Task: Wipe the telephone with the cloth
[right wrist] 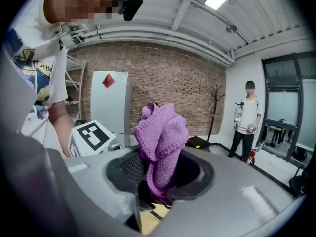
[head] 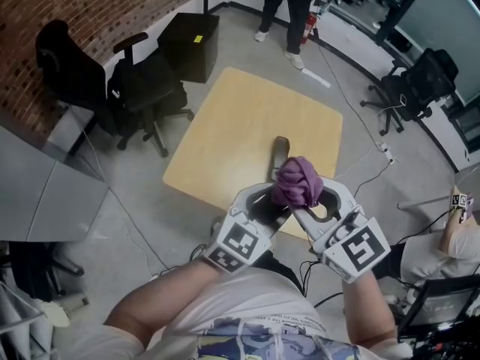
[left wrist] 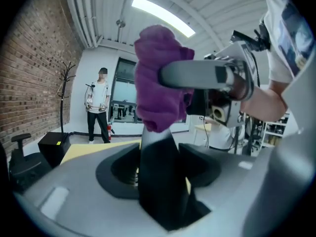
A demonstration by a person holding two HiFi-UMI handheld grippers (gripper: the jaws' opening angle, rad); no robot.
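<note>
Right gripper (right wrist: 157, 179): jaws drawn in and clamped on a bunched purple knitted cloth (right wrist: 160, 137). The cloth stands up out of the grip in a thick fold, with a tail hanging below.

Left gripper (head: 262, 201): jaws partly apart, pads pressed on the near end of a long, dark, narrow telephone handset (head: 280, 151). Nothing else is between them.

Handset: held in the air in front of the person's chest, above the pale wooden table (head: 225, 118), not resting on it. Its long axis runs straight out from the left jaws, away from the person and toward the table's far edge.

Key relation: the cloth sits on the handset just beyond the left jaws, coming in from the handset's right. From the left gripper view it covers the middle of the handset and appears to touch it. The far tip shows bare past the cloth in the head view.

Judgement: the right hand is placed to wipe, and the stroke should run along the long axis, outward to the bare tip, with the left grip steadying.

Around: black office chairs (head: 146, 88) by the brick wall; a person standing (head: 285, 6) beyond the table.
</note>
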